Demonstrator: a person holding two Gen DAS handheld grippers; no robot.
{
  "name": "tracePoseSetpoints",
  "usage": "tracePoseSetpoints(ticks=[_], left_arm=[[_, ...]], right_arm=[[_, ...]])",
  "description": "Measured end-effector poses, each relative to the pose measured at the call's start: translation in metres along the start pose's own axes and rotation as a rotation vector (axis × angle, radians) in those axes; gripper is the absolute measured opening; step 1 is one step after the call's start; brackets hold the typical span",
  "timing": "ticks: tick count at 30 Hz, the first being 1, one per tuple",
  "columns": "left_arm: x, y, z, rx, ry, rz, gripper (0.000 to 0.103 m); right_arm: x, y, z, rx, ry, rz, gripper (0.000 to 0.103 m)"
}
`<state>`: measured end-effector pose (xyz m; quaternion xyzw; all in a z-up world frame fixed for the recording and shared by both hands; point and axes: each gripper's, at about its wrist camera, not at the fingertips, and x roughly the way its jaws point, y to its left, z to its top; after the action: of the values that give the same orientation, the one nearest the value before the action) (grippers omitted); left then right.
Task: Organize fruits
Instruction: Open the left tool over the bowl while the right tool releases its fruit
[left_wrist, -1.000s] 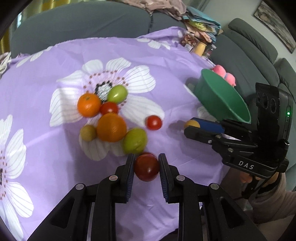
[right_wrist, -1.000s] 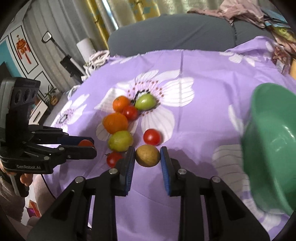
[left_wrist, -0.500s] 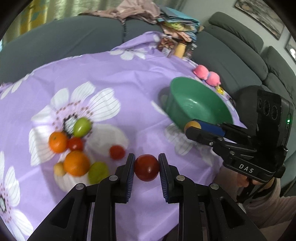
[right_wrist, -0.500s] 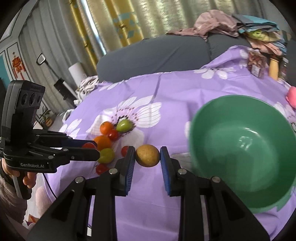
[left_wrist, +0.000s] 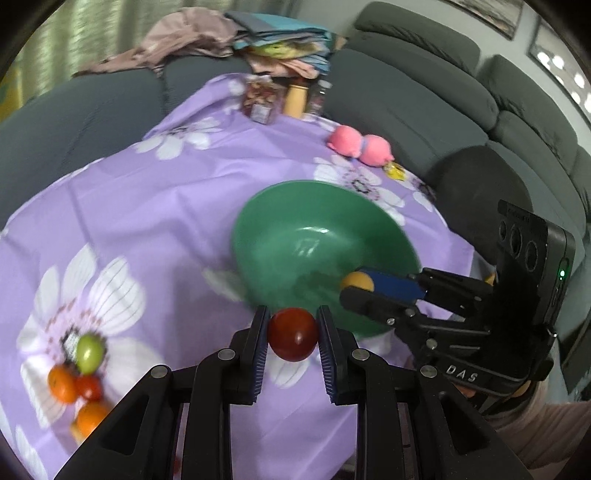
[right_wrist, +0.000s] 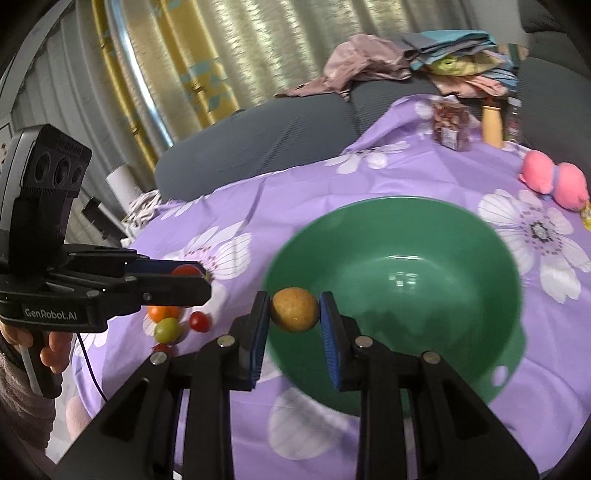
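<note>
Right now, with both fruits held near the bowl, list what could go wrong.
1. Both tongs converge on the green bowl: the left tongs and right tongs might collide.
2. The red tomato hangs near the bowl's close rim; released now, it may miss.
3. The round brown fruit could bounce out.

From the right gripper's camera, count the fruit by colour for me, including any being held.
Red fruit: 3
Orange fruit: 1
Green fruit: 1
Yellow-brown fruit: 1
Total: 6 in view; the left gripper may hide more behind it.
</note>
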<state>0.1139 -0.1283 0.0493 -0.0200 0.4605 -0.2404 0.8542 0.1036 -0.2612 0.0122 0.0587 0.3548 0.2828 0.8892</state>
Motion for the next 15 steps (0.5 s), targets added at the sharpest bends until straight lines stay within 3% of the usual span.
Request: tracePoseSetpoints(ticks=[15], left_arm=[[0.058,-0.028,0.024,0.072,0.095,-0.022,0.026]], right_arm=[[0.000,-0.043,-0.006,0.057,0.010,-0.127,0.028]])
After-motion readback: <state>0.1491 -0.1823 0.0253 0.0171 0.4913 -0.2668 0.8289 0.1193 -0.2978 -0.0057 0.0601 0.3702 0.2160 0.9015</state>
